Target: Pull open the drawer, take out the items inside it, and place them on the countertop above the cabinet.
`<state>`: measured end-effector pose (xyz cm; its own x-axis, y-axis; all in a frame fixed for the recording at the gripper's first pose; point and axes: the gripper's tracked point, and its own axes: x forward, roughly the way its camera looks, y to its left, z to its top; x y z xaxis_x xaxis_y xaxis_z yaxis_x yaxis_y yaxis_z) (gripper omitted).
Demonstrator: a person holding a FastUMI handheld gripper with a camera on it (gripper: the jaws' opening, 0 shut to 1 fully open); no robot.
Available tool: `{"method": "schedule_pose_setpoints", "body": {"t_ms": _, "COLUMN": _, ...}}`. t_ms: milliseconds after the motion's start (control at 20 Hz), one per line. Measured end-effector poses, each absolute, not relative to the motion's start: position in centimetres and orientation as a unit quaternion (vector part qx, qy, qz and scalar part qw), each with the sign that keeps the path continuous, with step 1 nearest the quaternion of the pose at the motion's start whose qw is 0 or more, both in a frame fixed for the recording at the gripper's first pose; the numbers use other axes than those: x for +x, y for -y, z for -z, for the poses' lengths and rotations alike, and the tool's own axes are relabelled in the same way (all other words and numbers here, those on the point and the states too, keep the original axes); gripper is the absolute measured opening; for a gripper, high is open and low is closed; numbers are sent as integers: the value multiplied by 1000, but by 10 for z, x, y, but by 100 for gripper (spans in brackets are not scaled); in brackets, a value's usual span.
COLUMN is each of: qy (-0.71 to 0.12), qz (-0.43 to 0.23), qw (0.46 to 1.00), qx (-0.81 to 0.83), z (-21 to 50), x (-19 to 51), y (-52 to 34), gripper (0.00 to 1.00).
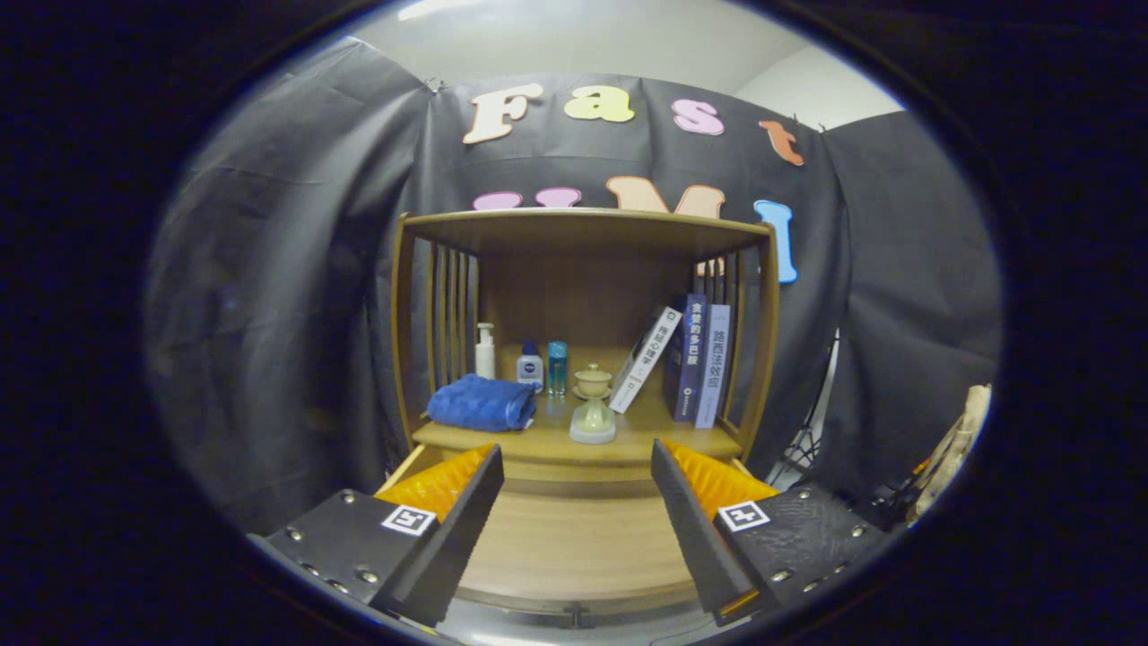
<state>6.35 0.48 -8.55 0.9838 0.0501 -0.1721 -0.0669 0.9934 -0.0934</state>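
Note:
The wooden cabinet (408, 341) stands ahead with its drawer (574, 547) pulled out toward me. The drawer's wooden floor lies between and below my fingers, with nothing on the part I see. On the countertop (646, 441) above it rest a folded blue towel (482, 403) at the left and a beige lidded ceramic cup (593, 408) in the middle. My gripper (576, 467) is open above the drawer, fingers wide apart and holding nothing.
At the back of the countertop stand a white pump bottle (485, 350), a small white bottle (530, 366) and a blue bottle (557, 368). Several books (695, 359) lean at the right. Slatted side walls and a top board enclose the shelf space.

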Motion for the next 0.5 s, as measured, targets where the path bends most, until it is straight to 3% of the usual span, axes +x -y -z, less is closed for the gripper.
{"method": "schedule_pose_setpoints", "body": {"t_ms": 500, "qy": -142, "qz": 3, "qw": 990, "qx": -2, "z": 221, "x": 12, "y": 21, "gripper": 99}}
